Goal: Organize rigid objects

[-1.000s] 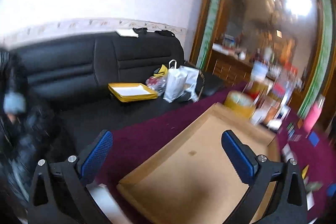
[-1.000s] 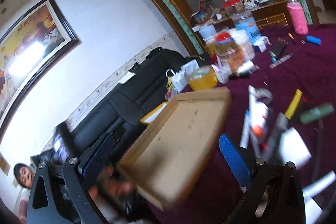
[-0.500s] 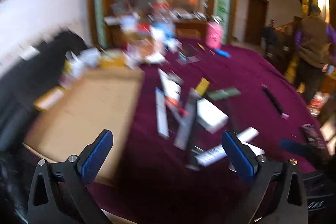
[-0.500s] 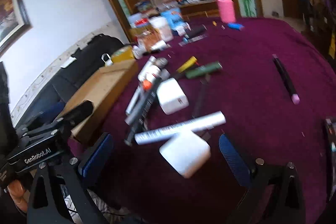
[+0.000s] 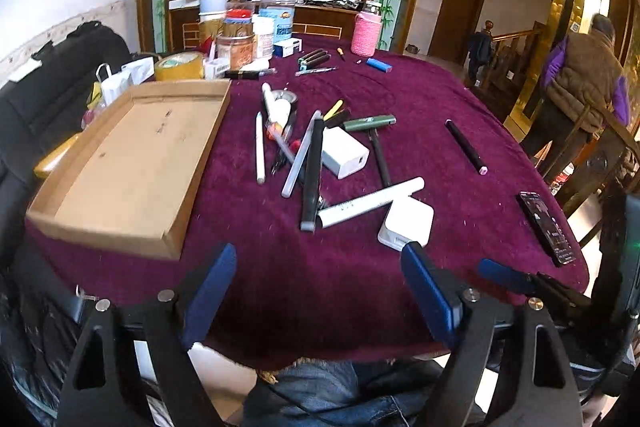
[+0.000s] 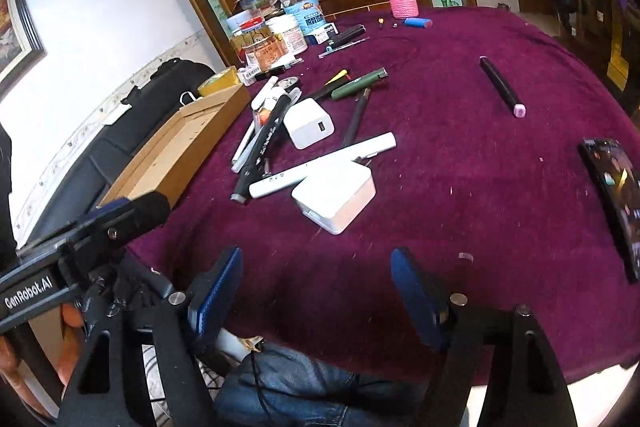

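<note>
The table, covered in a maroon cloth, carries everything, and by the look of it the sorting has not begun. The shallow cardboard tray at the table's left edge holds nothing, while every loose item lies outside it.

Largest of the loose things are two white power adapters: one nearest the front edge, the other further in, against the pile. A long white tube-shaped case leans across beside the front adapter, with a long black marker next to it, its printing too blurred to read. A tangle of pens lies just right of the tray, overlapping so that their count cannot be told. A single black pen with a pink tip lies well apart toward the right edge, and a phone at the right edge is cut off in the right wrist view.

The left gripper and the right gripper both hover over the front edge, spread wide, grasping nothing.

Jars and tape crowd the far left corner; their labels are illegible.
</note>
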